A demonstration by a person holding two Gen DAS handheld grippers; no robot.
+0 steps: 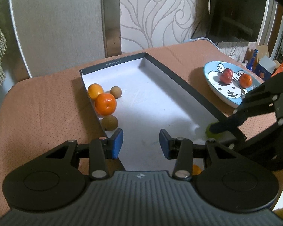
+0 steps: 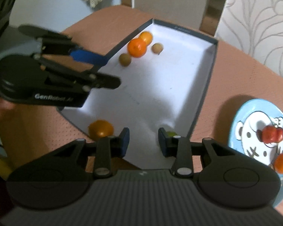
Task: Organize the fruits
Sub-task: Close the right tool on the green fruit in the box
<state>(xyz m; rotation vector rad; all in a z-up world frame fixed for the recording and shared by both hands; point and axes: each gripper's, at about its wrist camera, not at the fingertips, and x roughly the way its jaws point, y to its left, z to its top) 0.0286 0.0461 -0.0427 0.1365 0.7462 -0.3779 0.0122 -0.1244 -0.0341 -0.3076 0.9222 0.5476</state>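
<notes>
Left wrist view: the left gripper (image 1: pixel 141 143) sits at the bottom centre with its blue pads apart and nothing between them, hanging over the shallow dark-walled box with a white floor (image 1: pixel 160 101) on the salmon-coloured cloth-covered surface (image 1: pixel 43 109). Along the box's left wall sit a yellow-orange round fruit (image 1: pixel 95 91), a bright orange tangerine (image 1: pixel 105 104) and two small tan round fruits (image 1: pixel 115 92) (image 1: pixel 109 122). At lower right the right gripper (image 1: pixel 214 128) comes in beside a small green fruit (image 1: pixel 211 133) in the box corner; can't tell if it actually touches it. In the right wrist view its jaws are parted, empty, green fruit just behind the right pad. Upper right, a light blue cartoon plate (image 1: pixel 212 71) holds a red fruit (image 1: pixel 226 76) and a small orange one (image 1: pixel 245 80).
</notes>
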